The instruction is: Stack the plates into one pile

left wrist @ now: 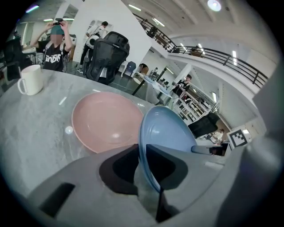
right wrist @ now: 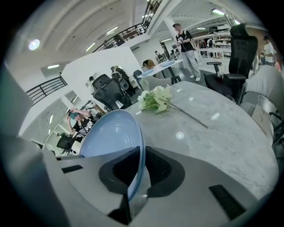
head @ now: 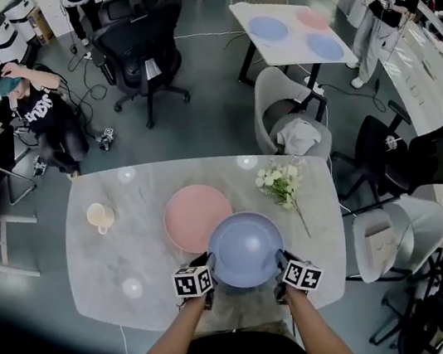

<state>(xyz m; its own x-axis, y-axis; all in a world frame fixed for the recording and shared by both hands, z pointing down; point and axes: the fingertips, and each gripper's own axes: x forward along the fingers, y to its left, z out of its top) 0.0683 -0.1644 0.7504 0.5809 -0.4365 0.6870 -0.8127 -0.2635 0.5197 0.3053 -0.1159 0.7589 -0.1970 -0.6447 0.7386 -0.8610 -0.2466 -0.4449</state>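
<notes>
A blue plate hangs above the marble table's near edge, held from both sides. My left gripper is shut on its left rim, and my right gripper is shut on its right rim. In the left gripper view the blue plate stands edge-on between the jaws. The right gripper view shows the same plate clamped at the rim. A pink plate lies flat on the table just beyond the blue one, partly overlapped by it; the pink plate fills the middle of the left gripper view.
A white mug stands at the table's left. A sprig of white flowers lies at the right. Grey chairs stand past the far edge and beside the right corner. A person crouches on the floor beyond.
</notes>
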